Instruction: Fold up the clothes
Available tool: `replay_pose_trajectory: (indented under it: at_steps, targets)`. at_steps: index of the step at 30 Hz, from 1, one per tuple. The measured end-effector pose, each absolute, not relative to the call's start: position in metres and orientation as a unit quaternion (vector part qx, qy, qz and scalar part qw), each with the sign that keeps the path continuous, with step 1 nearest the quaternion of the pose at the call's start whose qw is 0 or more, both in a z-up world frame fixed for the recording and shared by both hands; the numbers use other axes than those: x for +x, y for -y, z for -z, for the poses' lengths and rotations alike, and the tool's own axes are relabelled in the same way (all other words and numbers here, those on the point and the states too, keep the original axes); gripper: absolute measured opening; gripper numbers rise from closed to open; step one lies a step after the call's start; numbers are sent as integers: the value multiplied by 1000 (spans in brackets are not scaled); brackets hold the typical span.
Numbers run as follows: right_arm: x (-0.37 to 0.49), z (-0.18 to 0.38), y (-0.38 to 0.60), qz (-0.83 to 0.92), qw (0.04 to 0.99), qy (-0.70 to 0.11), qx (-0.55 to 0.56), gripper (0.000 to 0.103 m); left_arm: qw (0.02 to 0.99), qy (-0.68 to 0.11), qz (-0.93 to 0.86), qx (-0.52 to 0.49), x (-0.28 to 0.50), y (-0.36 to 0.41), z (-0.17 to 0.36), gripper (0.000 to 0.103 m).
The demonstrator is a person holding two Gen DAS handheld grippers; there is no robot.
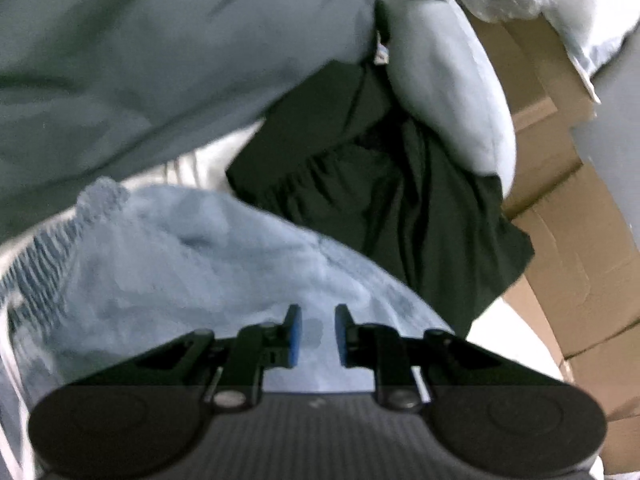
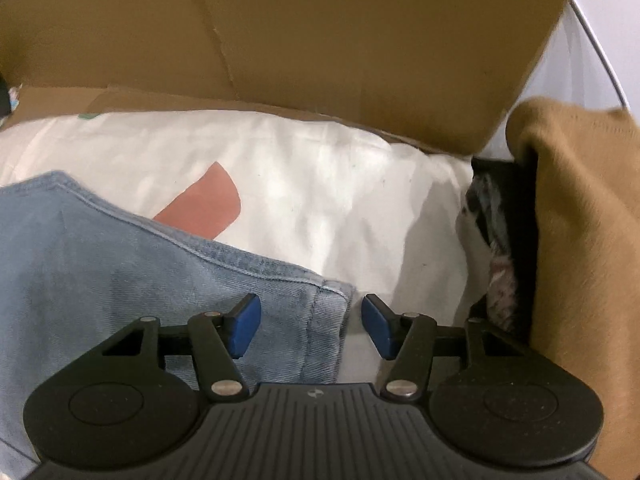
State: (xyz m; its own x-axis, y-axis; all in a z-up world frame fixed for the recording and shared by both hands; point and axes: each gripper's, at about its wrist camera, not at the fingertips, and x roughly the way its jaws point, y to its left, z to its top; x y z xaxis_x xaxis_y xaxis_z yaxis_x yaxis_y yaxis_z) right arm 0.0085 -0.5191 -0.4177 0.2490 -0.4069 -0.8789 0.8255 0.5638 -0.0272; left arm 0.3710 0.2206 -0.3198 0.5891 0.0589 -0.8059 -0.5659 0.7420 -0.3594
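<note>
A cardboard box stands beyond the right gripper, whose jaws gape released around the jeans corner on a white cloth, while the left gripper, nearly closed, hangs over pale denim, grasping nothing.

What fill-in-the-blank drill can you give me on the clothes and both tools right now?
1. In the right wrist view, the right tool stands open over the hemmed corner of a light blue ____ garment.
2. Behind that garment lies white cloth with a ____ patch printed on it.
3. At the right edge of that view hangs a ____ coloured knit.
4. In the left wrist view, the left tool has its pads nearly together over pale blue fabric, beside a ____ garment.

Missing words: denim; reddish-brown; tan; black
</note>
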Motion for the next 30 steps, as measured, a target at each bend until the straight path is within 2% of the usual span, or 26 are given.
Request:
replay_pose_trajectory:
  at_steps: [1, 3, 4, 13, 20, 28, 30]
  targets:
    - [9, 417, 519, 404, 759, -457, 229, 54, 837, -414, -183, -307, 368, -216, 323, 19]
    - [9, 415, 519, 396, 763, -455, 231, 28, 834, -423, -176, -306, 364, -209, 330, 20]
    - [10, 412, 519, 390, 767, -453, 233, 19, 832, -427, -174, -307, 362, -206, 333, 20]
    - [24, 379, 503, 406, 787, -455, 88, 18, 844, -423, -167, -284, 354, -203, 330, 20]
    - [35, 364, 533, 416, 783, -460, 56, 18, 848, -422, -159, -279, 358, -200, 338, 22]
    - [55, 377, 554, 419, 776, -471, 40, 18, 847, -431, -159, -268, 373, -199, 350, 23]
    - [59, 383, 556, 426, 772, -470, 39, 21, 847, -433, -159, -264, 376, -198, 352, 24]
